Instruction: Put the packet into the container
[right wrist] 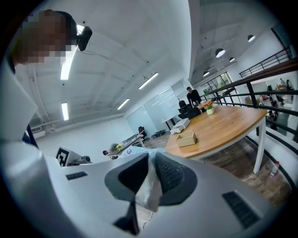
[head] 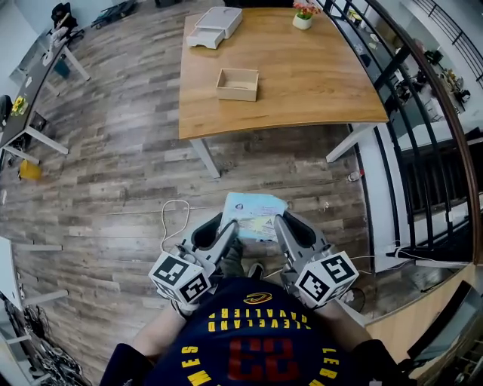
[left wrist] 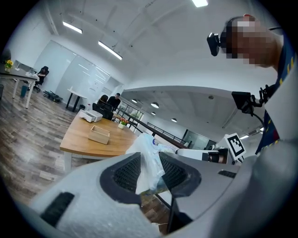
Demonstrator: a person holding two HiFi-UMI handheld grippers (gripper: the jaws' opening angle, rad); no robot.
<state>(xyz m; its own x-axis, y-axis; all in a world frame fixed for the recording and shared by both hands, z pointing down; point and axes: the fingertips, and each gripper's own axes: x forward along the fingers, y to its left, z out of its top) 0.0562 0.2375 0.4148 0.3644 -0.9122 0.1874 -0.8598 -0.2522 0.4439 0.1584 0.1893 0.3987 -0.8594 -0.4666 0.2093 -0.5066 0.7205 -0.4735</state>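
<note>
A pale blue-and-white plastic packet hangs in the air above the wooden floor, in front of the table. My left gripper pinches its left edge and my right gripper its right edge. In the left gripper view the crumpled packet fills the gap between the dark pads. In the right gripper view a thin fold of packet is squeezed between the pads. The container, a small open wooden box, stands empty on the table; it also shows as the box and the box.
The wooden table lies ahead, with a white drawer unit and a small flower pot at its far side. A black railing runs along the right. A white cable lies on the floor.
</note>
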